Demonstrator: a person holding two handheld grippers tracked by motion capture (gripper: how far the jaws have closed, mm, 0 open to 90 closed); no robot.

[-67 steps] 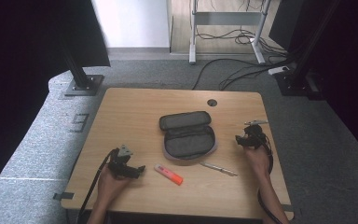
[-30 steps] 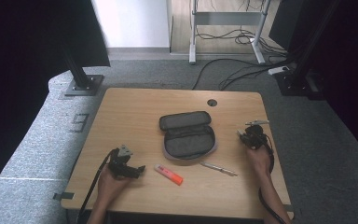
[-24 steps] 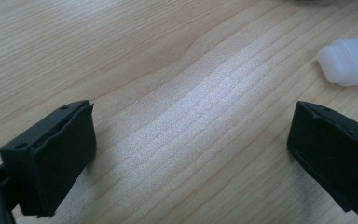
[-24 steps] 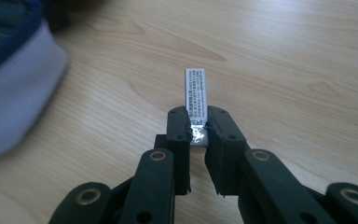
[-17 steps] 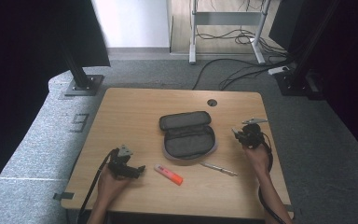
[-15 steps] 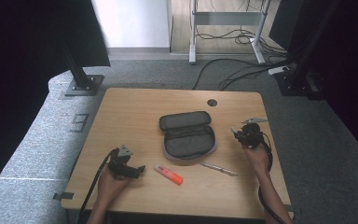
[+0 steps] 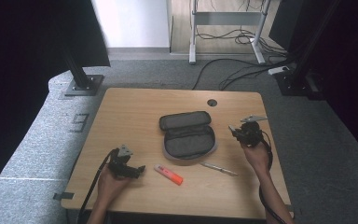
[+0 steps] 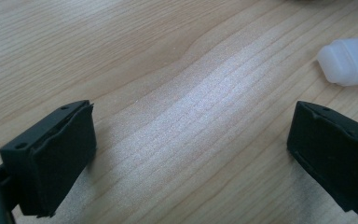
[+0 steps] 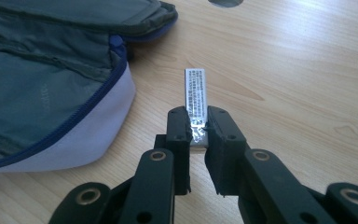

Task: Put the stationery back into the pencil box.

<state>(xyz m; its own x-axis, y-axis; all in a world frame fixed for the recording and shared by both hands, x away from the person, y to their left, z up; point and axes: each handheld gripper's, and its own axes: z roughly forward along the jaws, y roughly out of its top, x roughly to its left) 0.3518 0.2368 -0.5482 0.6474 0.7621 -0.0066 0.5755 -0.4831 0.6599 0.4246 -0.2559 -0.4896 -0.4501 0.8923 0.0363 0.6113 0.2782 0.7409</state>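
In the high view, my right hand-held gripper (image 7: 237, 131) is raised a little above the pale wooden counter (image 7: 135, 112), just right of the open grey fabric pencil case (image 7: 187, 135). My left hand-held gripper (image 7: 137, 171) rests near the orange and white marker (image 7: 168, 174).

In the left gripper view, its jaws stand wide apart, with nothing between them.

In the right gripper view, my jaws are closed on one end of a small flat silver stick with printed label (image 9: 196, 98). I judge it light, stiff and somewhat slippery, so holding the end flat seems right.
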